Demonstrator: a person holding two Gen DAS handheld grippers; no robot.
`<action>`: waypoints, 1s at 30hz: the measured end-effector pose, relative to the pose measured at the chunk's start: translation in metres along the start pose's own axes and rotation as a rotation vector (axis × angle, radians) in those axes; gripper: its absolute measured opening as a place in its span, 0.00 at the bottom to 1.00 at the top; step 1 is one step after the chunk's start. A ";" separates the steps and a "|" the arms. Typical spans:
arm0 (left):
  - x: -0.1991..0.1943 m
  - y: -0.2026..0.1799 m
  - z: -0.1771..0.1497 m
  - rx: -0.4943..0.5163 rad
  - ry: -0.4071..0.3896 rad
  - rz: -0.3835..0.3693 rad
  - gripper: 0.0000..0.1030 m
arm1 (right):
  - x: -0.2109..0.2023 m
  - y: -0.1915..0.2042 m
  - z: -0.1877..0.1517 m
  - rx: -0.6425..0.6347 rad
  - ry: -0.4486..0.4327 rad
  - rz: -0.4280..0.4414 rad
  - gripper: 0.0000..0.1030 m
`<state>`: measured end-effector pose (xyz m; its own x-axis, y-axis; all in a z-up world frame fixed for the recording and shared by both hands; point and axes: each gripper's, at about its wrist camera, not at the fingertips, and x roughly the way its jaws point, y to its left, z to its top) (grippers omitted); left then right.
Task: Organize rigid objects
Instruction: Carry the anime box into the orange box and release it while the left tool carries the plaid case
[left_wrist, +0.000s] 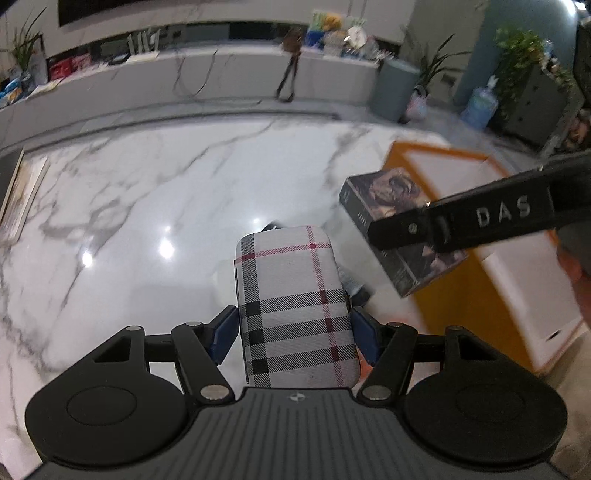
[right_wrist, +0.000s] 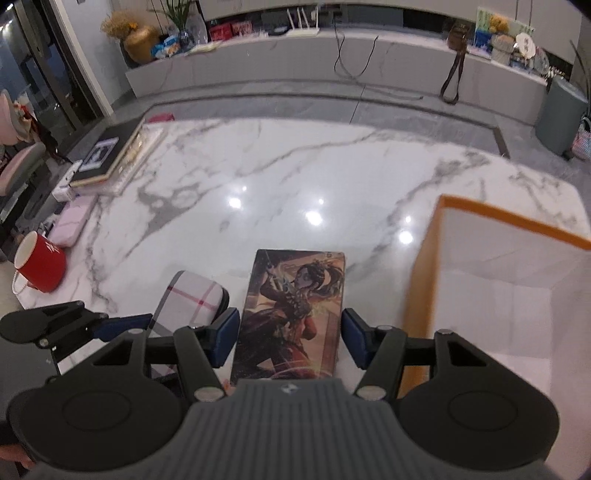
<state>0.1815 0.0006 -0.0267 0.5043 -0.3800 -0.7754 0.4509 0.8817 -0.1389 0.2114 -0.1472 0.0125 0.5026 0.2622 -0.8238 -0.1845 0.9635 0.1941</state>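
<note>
Both grippers are loaded above the white marble counter (right_wrist: 280, 173) with grey veins. On the left gripper (left_wrist: 293, 334), the blue pads press against the two long sides of a rounded case covered in grey, black and red plaid fabric (left_wrist: 295, 306), which it holds lifted over the counter's near edge. The right gripper (right_wrist: 290, 338) has its blue pads against the sides of a flat rectangular box printed with a dark-haired warrior figure (right_wrist: 295, 314); the left pad touches the box, while the right pad seems just at its edge, so I cannot tell how firm that grip is.

From the left wrist view the same illustrated box (left_wrist: 402, 229) hangs beside the plaid case, toward the counter's right edge, with the right gripper's black finger marked "DAS" lying across it. An open orange-rimmed box with a white interior (right_wrist: 517, 288) stands at the right edge of the counter, just beside the illustrated box. A red mug with a white inside (right_wrist: 38, 260) lies tilted near the left edge, and a stack of flat dark books (right_wrist: 107, 155) sits at the far left corner.
</note>
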 end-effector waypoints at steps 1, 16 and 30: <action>-0.003 -0.005 0.003 0.004 -0.011 -0.013 0.73 | -0.009 -0.003 -0.001 0.000 -0.012 -0.005 0.58; -0.010 -0.091 0.047 0.122 -0.087 -0.140 0.73 | -0.090 -0.095 -0.032 0.007 -0.002 -0.179 0.58; 0.032 -0.162 0.048 0.263 -0.005 -0.213 0.73 | -0.030 -0.152 -0.089 0.068 0.240 -0.248 0.58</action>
<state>0.1600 -0.1677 0.0001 0.3813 -0.5500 -0.7431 0.7207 0.6802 -0.1336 0.1495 -0.3060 -0.0395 0.3109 0.0071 -0.9504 -0.0209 0.9998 0.0006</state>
